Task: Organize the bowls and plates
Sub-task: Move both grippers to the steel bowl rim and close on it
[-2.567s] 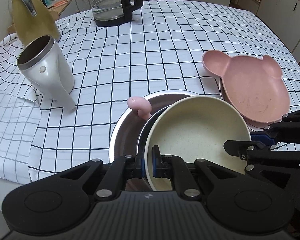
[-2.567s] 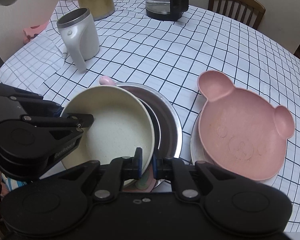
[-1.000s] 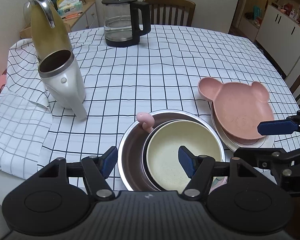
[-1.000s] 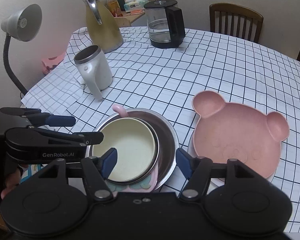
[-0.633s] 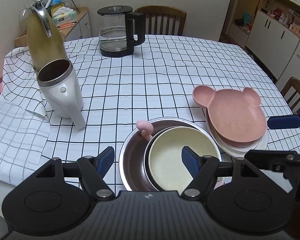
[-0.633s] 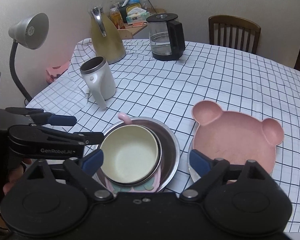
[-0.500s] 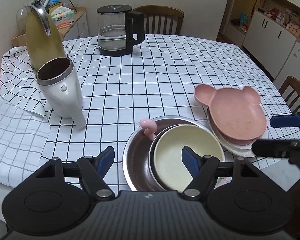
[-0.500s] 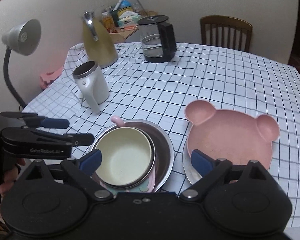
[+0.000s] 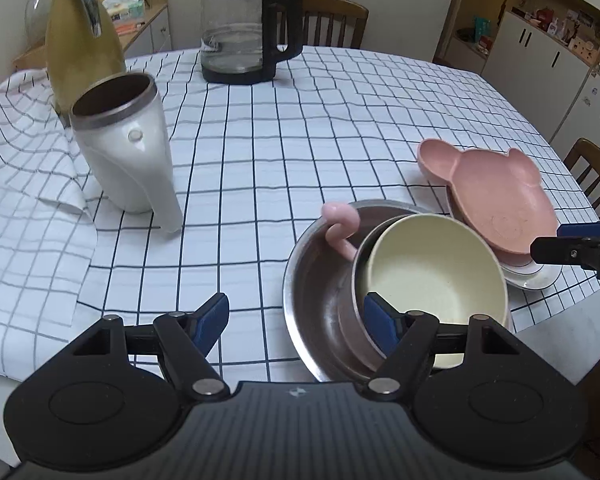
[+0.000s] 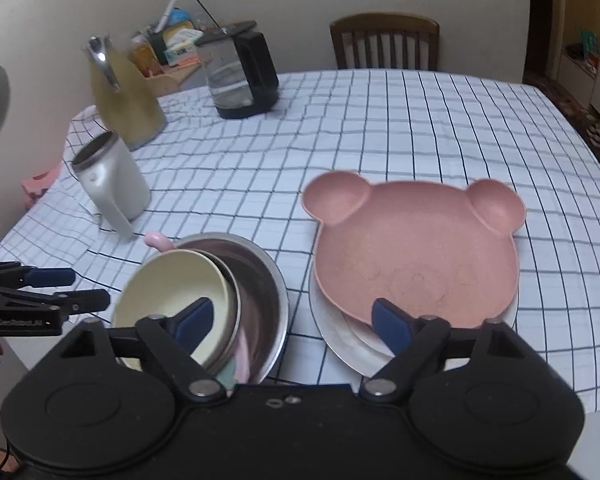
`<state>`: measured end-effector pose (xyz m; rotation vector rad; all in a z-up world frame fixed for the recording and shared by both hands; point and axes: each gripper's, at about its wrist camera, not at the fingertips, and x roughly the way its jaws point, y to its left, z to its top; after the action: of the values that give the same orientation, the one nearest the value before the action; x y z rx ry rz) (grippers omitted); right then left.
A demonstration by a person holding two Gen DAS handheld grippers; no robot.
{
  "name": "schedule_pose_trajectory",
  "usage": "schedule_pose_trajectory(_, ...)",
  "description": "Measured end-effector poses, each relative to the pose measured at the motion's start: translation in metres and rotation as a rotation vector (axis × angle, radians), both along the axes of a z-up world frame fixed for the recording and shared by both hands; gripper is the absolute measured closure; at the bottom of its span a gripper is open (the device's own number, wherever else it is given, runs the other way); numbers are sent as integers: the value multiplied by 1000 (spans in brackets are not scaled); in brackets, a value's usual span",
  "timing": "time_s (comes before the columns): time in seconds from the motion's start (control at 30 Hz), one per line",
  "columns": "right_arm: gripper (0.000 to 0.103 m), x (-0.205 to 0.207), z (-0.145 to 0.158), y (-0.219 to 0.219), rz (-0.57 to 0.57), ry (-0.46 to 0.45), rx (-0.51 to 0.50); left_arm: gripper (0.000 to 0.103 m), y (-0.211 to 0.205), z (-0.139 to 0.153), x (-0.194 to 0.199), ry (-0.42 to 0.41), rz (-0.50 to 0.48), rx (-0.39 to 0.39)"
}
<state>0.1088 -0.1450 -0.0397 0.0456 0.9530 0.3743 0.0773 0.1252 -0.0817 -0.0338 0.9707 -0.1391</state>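
A cream bowl [image 9: 436, 276] [image 10: 172, 296] sits tilted inside nested steel bowls [image 9: 320, 292] [image 10: 260, 280] at the table's near edge, with a pink handled piece [image 9: 340, 224] beside it. A pink bear-shaped plate [image 9: 488, 192] [image 10: 416, 248] rests on a stack of white plates [image 10: 340, 344]. My left gripper [image 9: 296, 320] is open and empty, just in front of the bowls. My right gripper [image 10: 288, 324] is open and empty, above the gap between bowls and plates.
A white steel-rimmed mug [image 9: 128, 152] [image 10: 108, 180], a yellow-green jug [image 9: 80, 36] [image 10: 120, 92] and a glass kettle [image 9: 240, 32] [image 10: 244, 76] stand on the checked tablecloth [image 9: 280, 128]. Wooden chairs [image 10: 384, 40] stand behind the table.
Both grippers let go of the cream bowl, opened and pulled back. The bowl now rests in the steel bowls. The left gripper then came closer and lower again.
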Motion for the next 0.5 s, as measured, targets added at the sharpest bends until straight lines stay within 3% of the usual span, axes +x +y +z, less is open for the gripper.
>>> schedule_pose_trajectory(0.2,36,10,-27,-1,-54,84,-10,29,11,-23,6,60,9,-38)
schedule_pose_trajectory(0.33,52,18,-40,-1,-75,143,14,31,11,-33,7,104,8,-62)
schedule_pose_trajectory(0.43,64,27,-45,3,-67,167,12,37,12,-39,6,137,19,-98)
schedule_pose_trajectory(0.5,66,32,-47,7,-53,178,11,38,10,-43,5,152,20,-100)
